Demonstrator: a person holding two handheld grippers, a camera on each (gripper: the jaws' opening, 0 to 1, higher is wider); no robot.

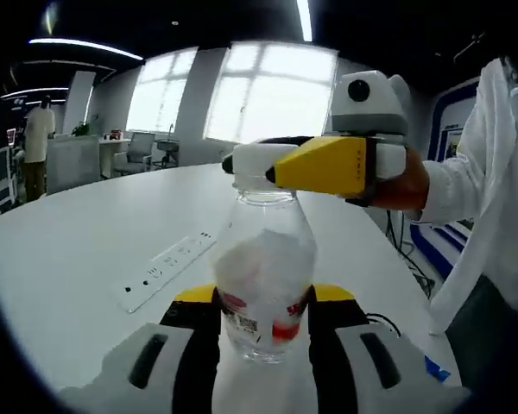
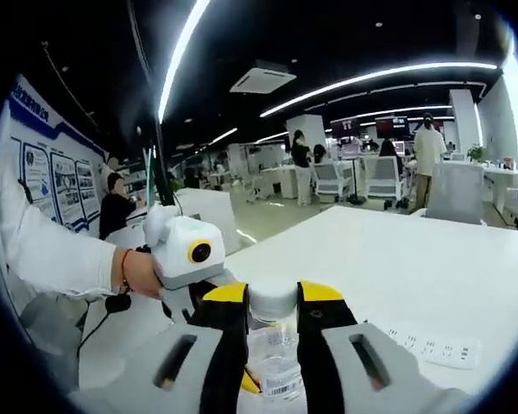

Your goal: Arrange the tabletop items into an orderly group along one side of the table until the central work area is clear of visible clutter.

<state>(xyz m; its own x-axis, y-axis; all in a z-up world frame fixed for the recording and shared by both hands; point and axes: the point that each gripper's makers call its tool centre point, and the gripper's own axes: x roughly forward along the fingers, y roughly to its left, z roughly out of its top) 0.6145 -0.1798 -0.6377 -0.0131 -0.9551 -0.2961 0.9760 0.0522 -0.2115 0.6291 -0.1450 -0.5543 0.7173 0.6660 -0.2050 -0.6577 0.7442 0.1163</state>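
Standing upright on the white table (image 1: 86,250) — a clear plastic bottle (image 1: 266,285) with crumpled white stuff inside and a red-and-white label, its body being clamped between the 2 jaws of the left gripper (image 1: 264,332). Gripping the bottle's white cap (image 2: 272,299) from above — the right gripper (image 2: 272,310), jaws pressing in on both sides. Lying flat just beside the bottle, a white power strip (image 1: 164,269).

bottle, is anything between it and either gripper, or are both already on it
Nothing visible stands between. The left gripper has its jaws on both sides of the bottle body, and the right gripper has its jaws at the white cap. The table nearby carries a power strip, off to one side.
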